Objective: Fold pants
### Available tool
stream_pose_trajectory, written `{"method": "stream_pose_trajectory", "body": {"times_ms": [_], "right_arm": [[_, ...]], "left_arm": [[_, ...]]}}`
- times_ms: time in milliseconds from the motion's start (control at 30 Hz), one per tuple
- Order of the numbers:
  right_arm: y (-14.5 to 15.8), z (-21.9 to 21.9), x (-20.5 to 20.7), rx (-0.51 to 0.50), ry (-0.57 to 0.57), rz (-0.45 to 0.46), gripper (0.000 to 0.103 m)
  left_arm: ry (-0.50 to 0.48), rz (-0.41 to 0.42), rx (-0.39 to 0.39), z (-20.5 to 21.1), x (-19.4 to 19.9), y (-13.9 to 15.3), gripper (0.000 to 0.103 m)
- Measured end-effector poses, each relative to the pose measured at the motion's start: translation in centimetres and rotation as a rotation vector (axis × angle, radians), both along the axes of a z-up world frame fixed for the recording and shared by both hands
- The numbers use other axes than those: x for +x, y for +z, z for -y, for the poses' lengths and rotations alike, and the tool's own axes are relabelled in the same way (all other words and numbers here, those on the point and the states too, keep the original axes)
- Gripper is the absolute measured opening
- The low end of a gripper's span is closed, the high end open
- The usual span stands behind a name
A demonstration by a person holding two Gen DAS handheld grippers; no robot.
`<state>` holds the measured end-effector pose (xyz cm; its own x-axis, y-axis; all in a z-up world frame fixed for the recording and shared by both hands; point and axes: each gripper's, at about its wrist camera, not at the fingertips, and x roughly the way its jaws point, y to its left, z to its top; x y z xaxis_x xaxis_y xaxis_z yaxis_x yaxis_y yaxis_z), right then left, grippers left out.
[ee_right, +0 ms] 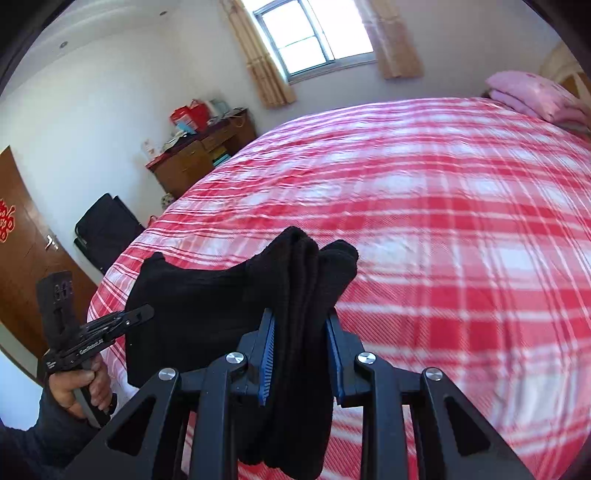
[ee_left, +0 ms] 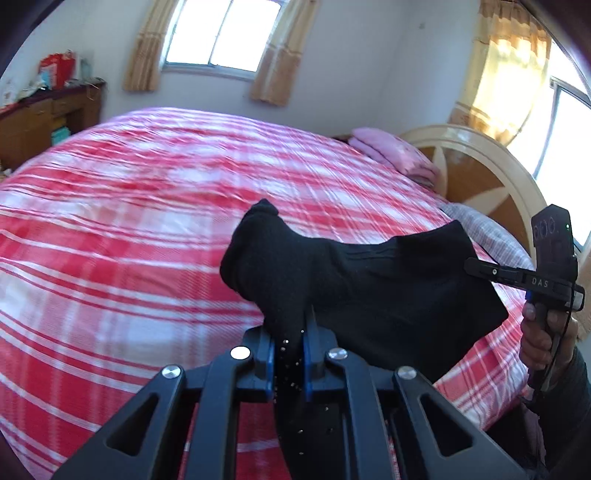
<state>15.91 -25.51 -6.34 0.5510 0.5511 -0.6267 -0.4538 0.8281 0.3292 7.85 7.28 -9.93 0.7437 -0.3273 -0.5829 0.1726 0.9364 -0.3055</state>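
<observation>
In the left wrist view, the left gripper [ee_left: 289, 354] has its two blue-padded fingers drawn close together, clamped on a bunched fold of the black pants [ee_left: 362, 288], which rise out of the jaws and spread to the right, held up above the bed [ee_left: 129, 229] with its red and white plaid cover. At the right edge the right gripper [ee_left: 476, 266] reaches in from the side, its slim black tip touching the far edge of the cloth; from this angle its fingers appear together on the fabric, and the person's right hand [ee_left: 543, 339] wraps the handle below. Beyond the pants lie a folded pink blanket [ee_left: 395, 151] near the rounded cream and wood headboard [ee_left: 480, 173], a window [ee_left: 221, 33] with tan curtains and a wooden desk [ee_left: 44, 122] at the left wall. In the right wrist view, the right gripper [ee_right: 301, 350] stands partly open only as far as the thick cloth allows: a multi-layered wad of the pants [ee_right: 207, 306] fills the gap between the blue pads, sticking up above the fingertips and hanging down below them. The garment stretches away to the left, where the left gripper [ee_right: 142, 314] pinches its other end, gripped by the left hand [ee_right: 81, 387]. The pants hang in the air over the near edge of the bed [ee_right: 443, 221]. Behind are the desk [ee_right: 199, 155] with red bags on it, a dark suitcase [ee_right: 107, 229] by the wall, a brown door [ee_right: 22, 236] and the window [ee_right: 314, 33].
</observation>
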Motion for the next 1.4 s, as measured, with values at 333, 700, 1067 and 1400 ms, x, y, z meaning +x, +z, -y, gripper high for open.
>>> {"method": "stream_pose_trajectory", "body": {"times_ms": [333,700,1067,1400], "right_arm": [[0.6,-7.6,4.6,-0.003,0.091,0.007,0.026],[-0.3,-14.7,7.1,-0.024,0.143,0.000,0.026],[-2.5,-20.9,8.6,-0.059,0.186,-0.016,0.026],[-6.2,-22.1,10.7,-0.116,0.146,-0.103,0.031]], "left_arm": [[0.157,0.056,0.066,-4.7,-0.3,1.5,0.012],[0.266,0.055,0.085,-9.5,0.2,1.0,0.012],[0.362,0.026,0.100,-13.6,0.4,0.0,0.012],[0.417,-0.091,0.121,-15.7,1.9,-4.3,0.039]]}}
